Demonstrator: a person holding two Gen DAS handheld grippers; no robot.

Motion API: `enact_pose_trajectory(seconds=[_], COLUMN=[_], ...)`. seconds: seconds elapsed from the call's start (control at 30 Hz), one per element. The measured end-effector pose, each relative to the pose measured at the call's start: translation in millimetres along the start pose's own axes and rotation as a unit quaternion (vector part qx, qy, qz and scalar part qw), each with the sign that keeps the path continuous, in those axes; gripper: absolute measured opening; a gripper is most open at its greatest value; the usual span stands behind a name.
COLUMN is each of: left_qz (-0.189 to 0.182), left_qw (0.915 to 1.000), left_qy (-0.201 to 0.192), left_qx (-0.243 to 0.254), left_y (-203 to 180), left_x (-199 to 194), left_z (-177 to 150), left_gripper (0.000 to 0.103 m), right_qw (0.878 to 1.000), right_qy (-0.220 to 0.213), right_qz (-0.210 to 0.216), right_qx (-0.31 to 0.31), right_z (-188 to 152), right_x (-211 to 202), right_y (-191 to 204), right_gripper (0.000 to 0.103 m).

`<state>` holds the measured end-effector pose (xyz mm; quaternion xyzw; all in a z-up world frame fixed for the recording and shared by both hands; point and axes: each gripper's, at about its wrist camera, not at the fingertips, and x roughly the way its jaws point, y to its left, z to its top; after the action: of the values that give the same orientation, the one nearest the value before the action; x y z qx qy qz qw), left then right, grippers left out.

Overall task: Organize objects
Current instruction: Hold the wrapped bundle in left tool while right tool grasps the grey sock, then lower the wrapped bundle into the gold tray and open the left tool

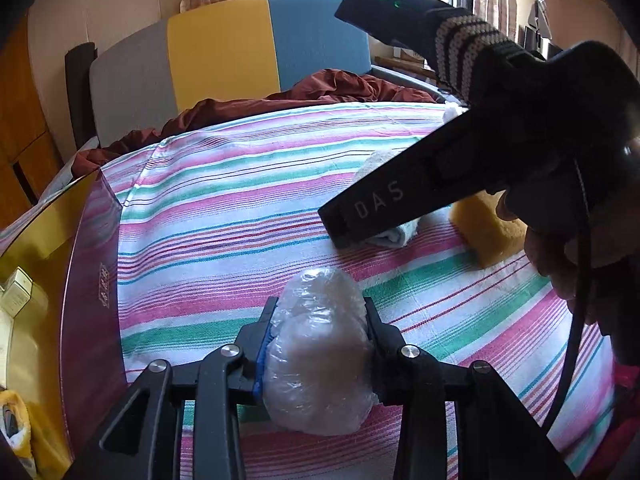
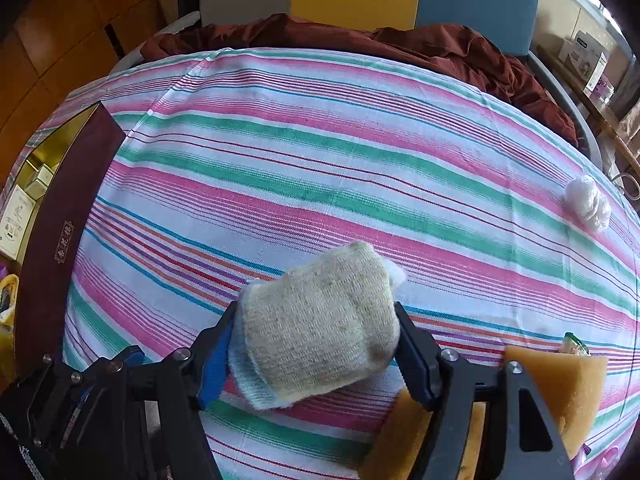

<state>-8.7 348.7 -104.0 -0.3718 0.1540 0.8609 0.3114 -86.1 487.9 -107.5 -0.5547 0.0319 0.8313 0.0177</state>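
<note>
Plastic-wrapped bundle (image 1: 320, 352) on striped bed sheet (image 1: 240, 200), pinched between left gripper (image 1: 320, 320) pads, long axis running away from camera. Rolled knit cloth (image 2: 316, 324) sits between right gripper (image 2: 316, 344) fingers, pads against its sides; probably gripped, though contact on far side unclear. Maroon box (image 2: 68, 216) with gold lining lies to left of both, closer to left gripper; likely destination, so bundle has shorter path. Yellow sponge (image 2: 568, 384) just right of right gripper; white ball (image 2: 588, 200) well apart near bed edge.
</note>
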Motion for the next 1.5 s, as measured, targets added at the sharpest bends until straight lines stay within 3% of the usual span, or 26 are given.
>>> enact_pose_trajectory(seconds=[0.17,0.3,0.43,0.57,0.67,0.8,0.9,1.23,1.4,1.5], left_qz=[-0.028,-0.048,-0.005,0.075,0.128,0.156,0.171,0.163,0.163,0.166], left_qw=[0.9996,0.9972,0.9952,0.9893,0.9792,0.9617,0.9580,0.9596,0.9592,0.9596], left_qy=[-0.010,-0.055,-0.077,-0.054,-0.026,0.001,0.007,0.043,0.043,0.038], left_qx=[-0.003,-0.017,-0.060,-0.113,-0.155,-0.225,-0.230,-0.225,-0.227,-0.224], left_y=[3,29,93,170,220,264,274,276,275,274], left_x=[-31,-83,-127,-150,-159,-163,-160,-139,-137,-140], left_z=[0,15,19,-7,-39,-76,-85,-106,-107,-105], left_gripper=[0.036,0.037,0.037,0.037,0.037,0.037,0.038,0.042,0.061,0.061], right_qw=[1.000,1.000,1.000,1.000,1.000,1.000,1.000,0.999,0.999,0.999], right_qy=[-0.006,-0.009,-0.010,-0.011,-0.012,-0.014,-0.017,-0.020,-0.019,-0.019], right_qz=[0.001,0.000,-0.003,-0.009,-0.012,-0.018,-0.022,-0.026,-0.026,-0.027], right_qx=[-0.007,-0.009,-0.011,-0.013,-0.014,-0.015,-0.015,-0.018,-0.017,-0.018], right_z=[0,-1,-2,-1,-1,-4,-2,-1,-2,-4], right_x=[1,0,0,0,0,0,0,3,2,0], right_y=[1,1,-2,-1,0,1,0,1,2,5], right_gripper=[0.071,0.071,0.071,0.071,0.071,0.071,0.071,0.071,0.071,0.071])
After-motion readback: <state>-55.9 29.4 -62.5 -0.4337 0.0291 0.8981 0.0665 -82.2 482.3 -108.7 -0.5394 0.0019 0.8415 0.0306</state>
